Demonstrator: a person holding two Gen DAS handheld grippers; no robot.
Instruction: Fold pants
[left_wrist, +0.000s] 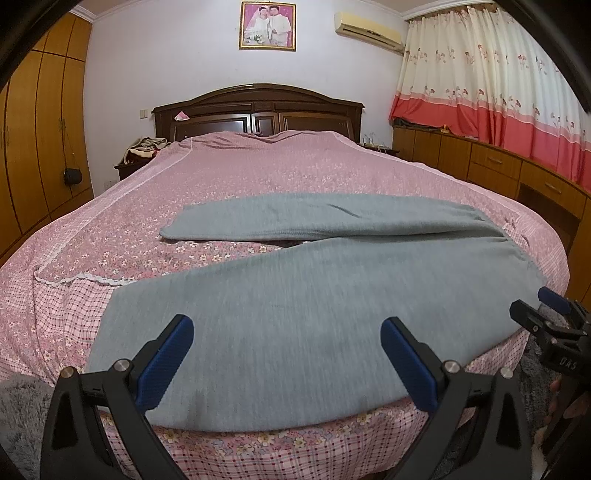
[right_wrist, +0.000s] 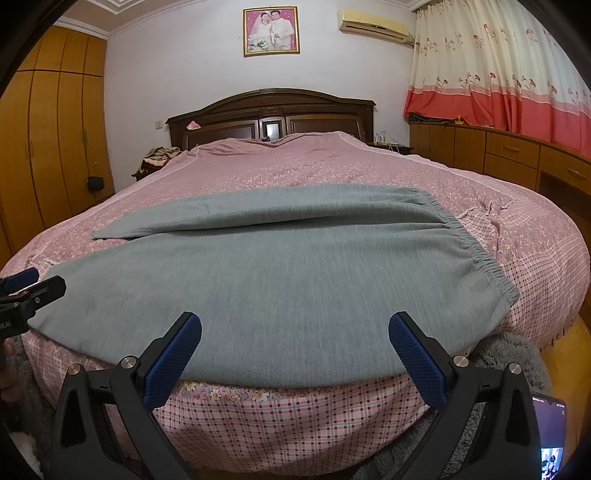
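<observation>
Lying flat on bed (left_wrist: 110, 229): gray pants (right_wrist: 280, 280), both grippers' jaws wide.

Grey pants (left_wrist: 295, 325) are laid flat on the pink floral bed (left_wrist: 258, 173), legs spread apart toward the left. The left hand-held gripper (left_wrist: 287, 343) is held wide open just above the near leg, nothing being gripped. The right hand-held gripper (left_wrist: 543, 306) is seen at the right edge.

One pants (left_wrist: 306, 314), two grippers (left_wrist: 288, 350) (right_wrist: 295, 350), one bed (left_wrist: 258, 173), one framed photo (left_wrist: 267, 26), one air conditioner (left_wrist: 369, 31), one phone (right_wrist: 550, 435).
</observation>
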